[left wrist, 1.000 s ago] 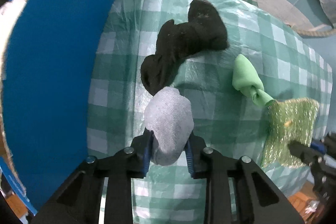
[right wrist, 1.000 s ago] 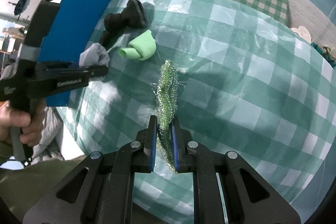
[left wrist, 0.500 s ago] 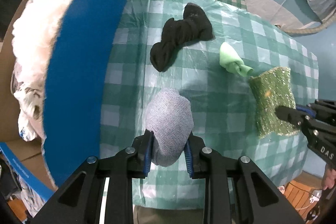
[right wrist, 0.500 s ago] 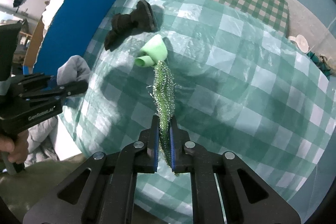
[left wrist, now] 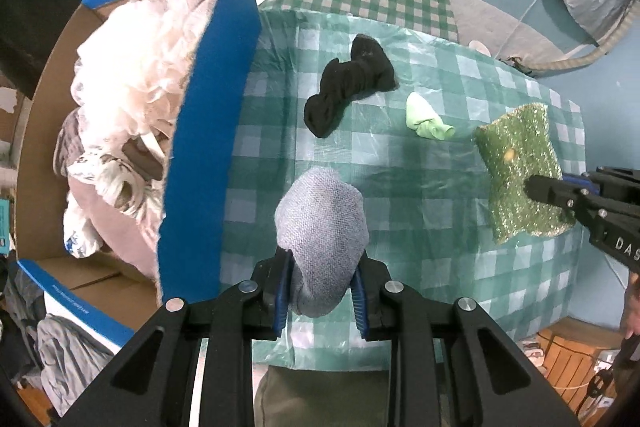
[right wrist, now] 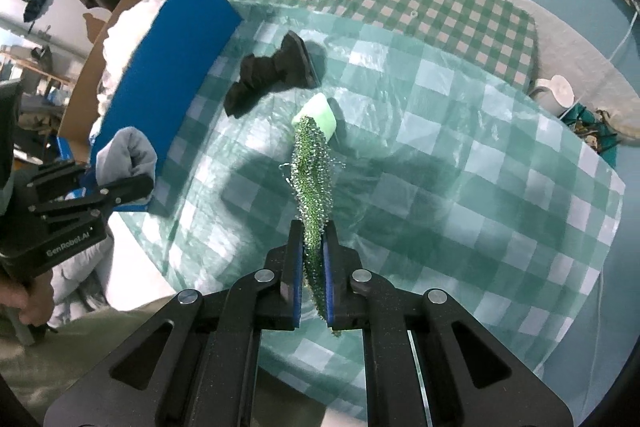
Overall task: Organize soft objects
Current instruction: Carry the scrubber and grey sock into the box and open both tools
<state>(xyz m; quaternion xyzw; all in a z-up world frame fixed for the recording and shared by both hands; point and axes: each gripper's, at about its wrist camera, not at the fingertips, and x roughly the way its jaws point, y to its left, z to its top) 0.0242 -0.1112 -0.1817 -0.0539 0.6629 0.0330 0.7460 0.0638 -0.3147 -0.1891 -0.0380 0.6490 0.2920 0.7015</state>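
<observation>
While clamped in right hand-held gripper [right wrist: 311, 281] | glittery green sponge [right wrist: 314, 179] points lengthwise away | left hand-held gripper [left wrist: 320, 297] grips grey sock [left wrist: 322, 227]

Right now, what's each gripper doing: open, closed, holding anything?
Left gripper: closed on the grey knit sock.
Right gripper: closed on the green glittery sponge.

Grey sock [left wrist: 322, 243] and glittery green sponge [right wrist: 314, 183] hang lifted, perhaps clear of table.

Dim, bluish light, soft shadows, strong fisheye warping; edges perhaps slightly blurred.
</observation>
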